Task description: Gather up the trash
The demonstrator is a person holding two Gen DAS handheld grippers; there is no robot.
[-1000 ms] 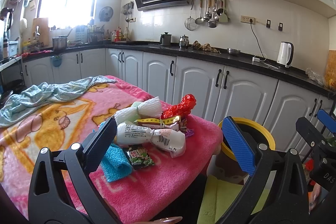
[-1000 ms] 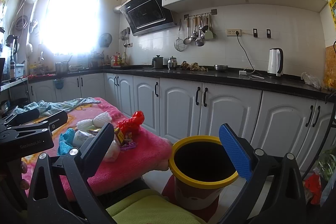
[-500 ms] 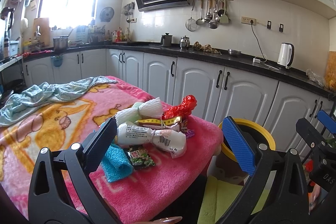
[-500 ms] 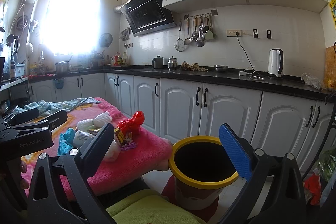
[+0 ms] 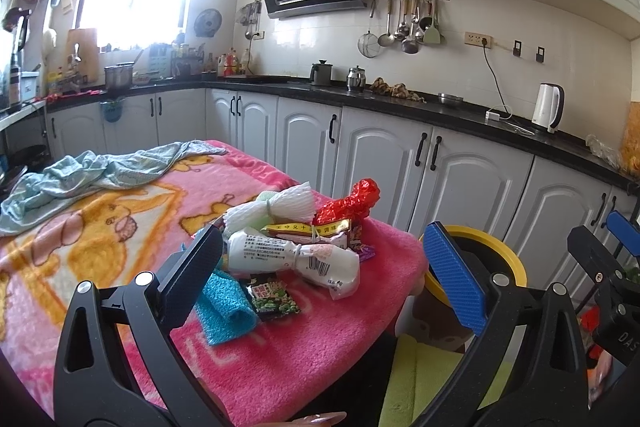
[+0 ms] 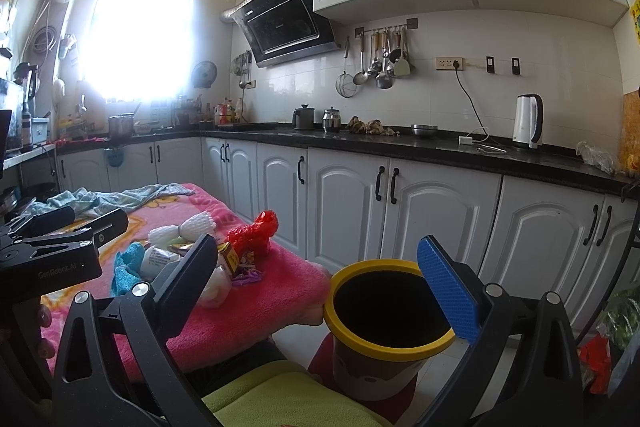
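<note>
A pile of trash lies near the corner of the pink blanket: a white plastic wrapper, white foam netting, a red crumpled bag, a yellow-red packet, a small dark snack packet and a blue cloth. A bin with a yellow rim stands on the floor beside the table's corner; it also shows in the left wrist view. My left gripper is open and empty, just short of the pile. My right gripper is open and empty above the bin.
A light blue garment lies at the blanket's far end. White cabinets under a black counter run behind the table and bin. A green cushion sits below. A red bag lies on the floor at right.
</note>
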